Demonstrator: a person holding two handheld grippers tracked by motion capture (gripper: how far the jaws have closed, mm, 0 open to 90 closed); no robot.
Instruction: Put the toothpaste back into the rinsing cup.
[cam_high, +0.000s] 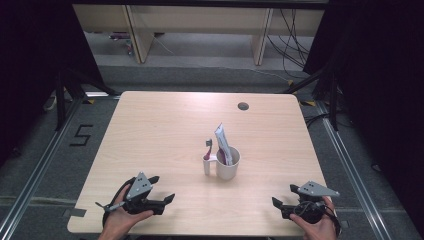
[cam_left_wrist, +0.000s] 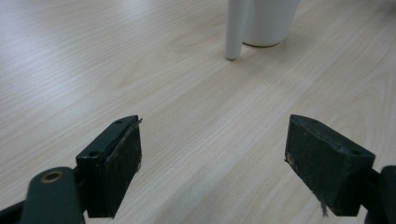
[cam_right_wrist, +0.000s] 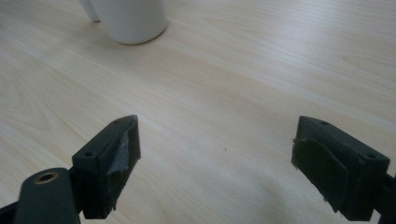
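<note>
High view: a white mug (cam_high: 227, 165) holding a toothpaste tube (cam_high: 222, 142) stands mid-bench (cam_high: 150, 130), a toothbrush (cam_high: 207, 157) leaning at its left; the left claw (cam_high: 161, 191) and right claw (cam_high: 283, 198) rest near, both spread, holding nothing.

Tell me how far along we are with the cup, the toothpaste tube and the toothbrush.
Looks done: the toothpaste tube stands in the white cup at mid-table. The toothbrush stands upright just left of the cup, its foot on the table. In hand: nothing. The left gripper and right gripper sit open near the front edge, apart from the cup. If anything is left, it is the toothbrush.
</note>
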